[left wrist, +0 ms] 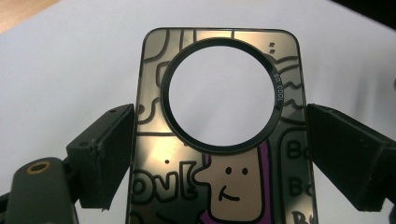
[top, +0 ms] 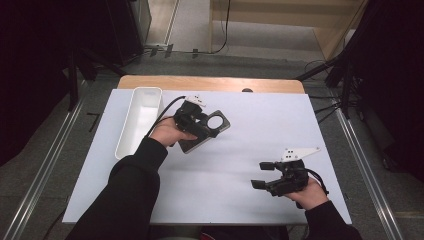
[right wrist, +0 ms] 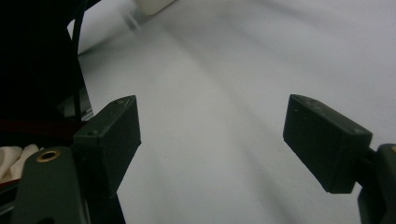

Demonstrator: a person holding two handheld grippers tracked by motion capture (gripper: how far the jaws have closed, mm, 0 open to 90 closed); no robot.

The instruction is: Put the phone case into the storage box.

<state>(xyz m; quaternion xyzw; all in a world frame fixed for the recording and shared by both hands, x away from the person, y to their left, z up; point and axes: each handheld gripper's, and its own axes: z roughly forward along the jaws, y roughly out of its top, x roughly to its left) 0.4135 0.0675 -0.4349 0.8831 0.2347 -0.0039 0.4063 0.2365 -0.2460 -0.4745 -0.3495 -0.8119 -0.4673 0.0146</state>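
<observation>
My left gripper [top: 207, 128] is shut on a flat, glossy phone case [top: 192, 145] printed with cartoon outlines and a purple figure. The case has a large round hole with a black ring [left wrist: 275, 88]. In the left gripper view the two black jaws press against the case's [left wrist: 154, 163] long edges, and the white surface shows through the hole. The case hangs tilted above the table, left of centre. Near the front right, my right gripper [top: 261, 175] stands open, pointing left, with nothing between its jaws. The right gripper [right wrist: 212, 135] faces bare white surface.
A long white tray [top: 148, 89] lies at the back left of the white table cover [top: 250, 130], just left of my left hand. The table's wooden edge [top: 210, 82] runs along the far side. Dark stands and cables surround the table.
</observation>
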